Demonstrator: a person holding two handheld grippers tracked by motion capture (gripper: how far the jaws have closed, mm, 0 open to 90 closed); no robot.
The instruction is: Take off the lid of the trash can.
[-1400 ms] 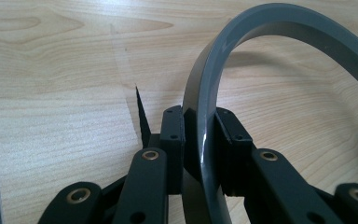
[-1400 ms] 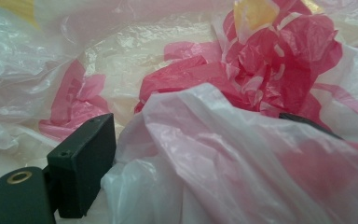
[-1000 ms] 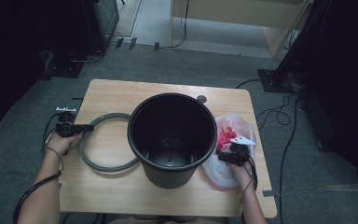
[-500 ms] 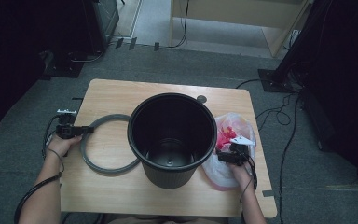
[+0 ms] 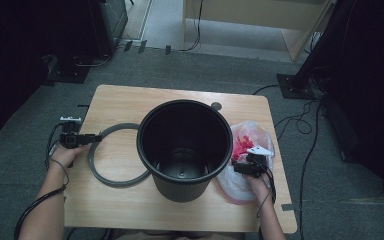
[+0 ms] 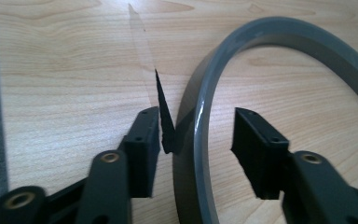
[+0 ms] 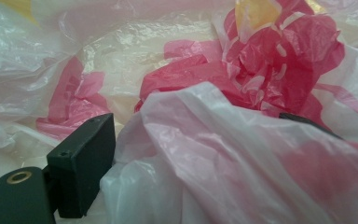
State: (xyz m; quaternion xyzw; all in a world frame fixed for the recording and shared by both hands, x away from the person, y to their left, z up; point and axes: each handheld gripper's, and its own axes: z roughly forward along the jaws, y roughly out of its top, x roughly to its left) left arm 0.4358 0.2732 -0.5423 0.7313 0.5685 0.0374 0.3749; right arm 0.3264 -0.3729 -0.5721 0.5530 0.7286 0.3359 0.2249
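Observation:
A grey plastic ring (image 5: 111, 175) lies flat on the wooden table (image 5: 125, 105), left of a big black bucket (image 5: 180, 187). My left gripper (image 5: 97, 136) sits at the ring's left rim. In the left gripper view the ring (image 6: 307, 42) runs between the jaws of my left gripper (image 6: 198, 126), which have just been opening, and the pads stand clear of it. Right of the bucket lies a crumpled white and red plastic bag (image 5: 252, 137). My right gripper (image 5: 237, 167) rests in it. Its jaws are wide apart in the right gripper view (image 7: 196, 140), with a loose fold of the bag (image 7: 242, 154) between them and one jaw mostly covered.
The bucket stands upright in the table's middle. A small dark disc (image 5: 216, 106) lies behind it. Grey carpet surrounds the table, with cables (image 5: 305, 125) on the floor at the right and dark equipment at both sides.
Both hands, the ring, the bucket and the bag keep their places; in the small high view the jaws look the same.

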